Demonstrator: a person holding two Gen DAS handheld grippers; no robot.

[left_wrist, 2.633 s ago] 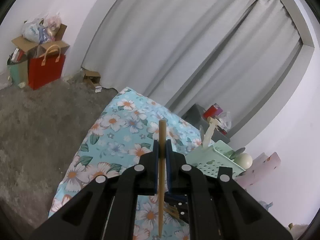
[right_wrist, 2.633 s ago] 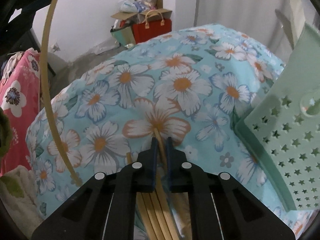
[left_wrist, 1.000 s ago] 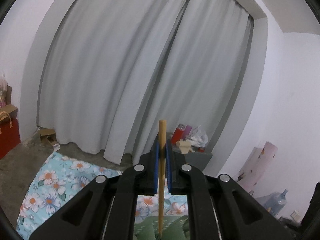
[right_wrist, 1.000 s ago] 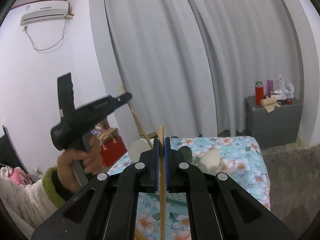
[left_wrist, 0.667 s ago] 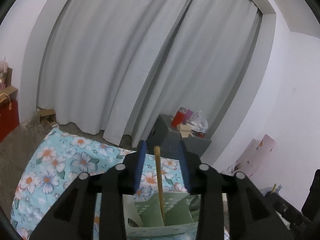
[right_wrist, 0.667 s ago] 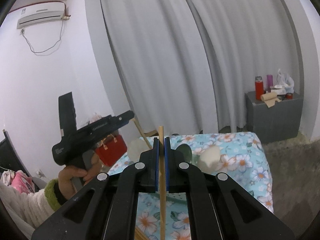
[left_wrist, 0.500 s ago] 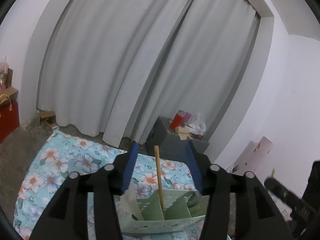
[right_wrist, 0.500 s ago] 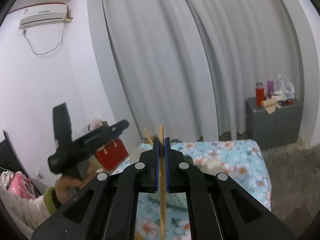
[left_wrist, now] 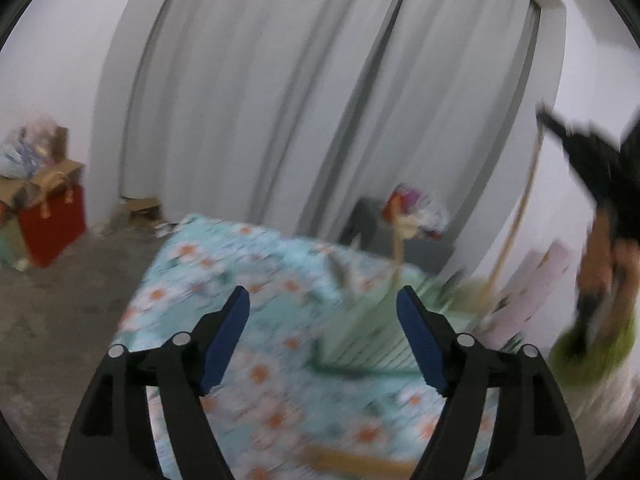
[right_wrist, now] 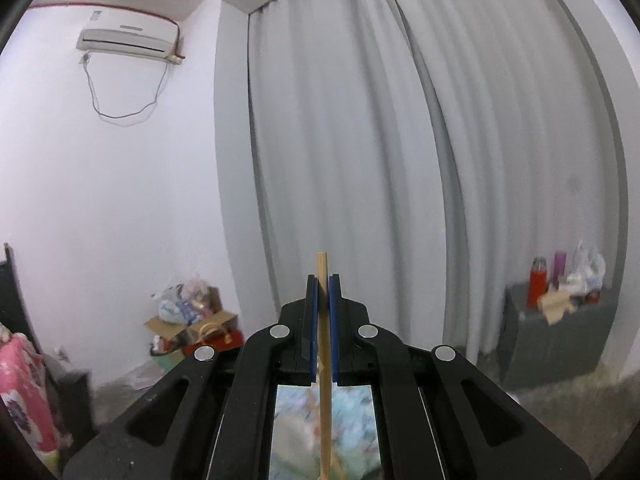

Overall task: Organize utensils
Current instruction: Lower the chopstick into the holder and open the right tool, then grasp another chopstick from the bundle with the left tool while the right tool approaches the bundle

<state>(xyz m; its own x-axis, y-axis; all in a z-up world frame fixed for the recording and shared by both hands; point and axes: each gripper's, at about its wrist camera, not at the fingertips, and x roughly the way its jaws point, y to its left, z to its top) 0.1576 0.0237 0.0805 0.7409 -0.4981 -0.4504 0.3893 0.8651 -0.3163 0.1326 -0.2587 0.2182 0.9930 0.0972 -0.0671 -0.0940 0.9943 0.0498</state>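
**Inspector:** Pale wood, one chopstick (right_wrist: 325,360), standing upright between the blue pads of the right gripper (right_wrist: 323,280). Its top end pokes just above the fingertips; the lower length runs down past the gripper body towards the near edge of the view.

**Clerk:** Grip condition?

**Inspector:** The right jaws are clenched on the chopstick, pads pressing both sides. In the left wrist view the same gripper shows blurred at the far right, held in the person's hand (left_wrist: 604,264) above a green cuff, with the chopstick hanging down towards the green basket (left_wrist: 372,340).

**Clerk:** And the left gripper (left_wrist: 323,300)?

**Inspector:** Released. Its jaws are opening, with nothing between the pads. The basket lies beyond them, slightly right of centre, on the floral cloth (left_wrist: 224,264). Another chopstick (left_wrist: 397,256) stands up out of the basket. More wooden sticks (left_wrist: 352,460) lie on the cloth near the bottom edge; blur prevents a count.

**Clerk:** Surroundings?

**Inspector:** Grey curtains (right_wrist: 360,140) behind, a red bag (left_wrist: 52,228) on the floor at far left.
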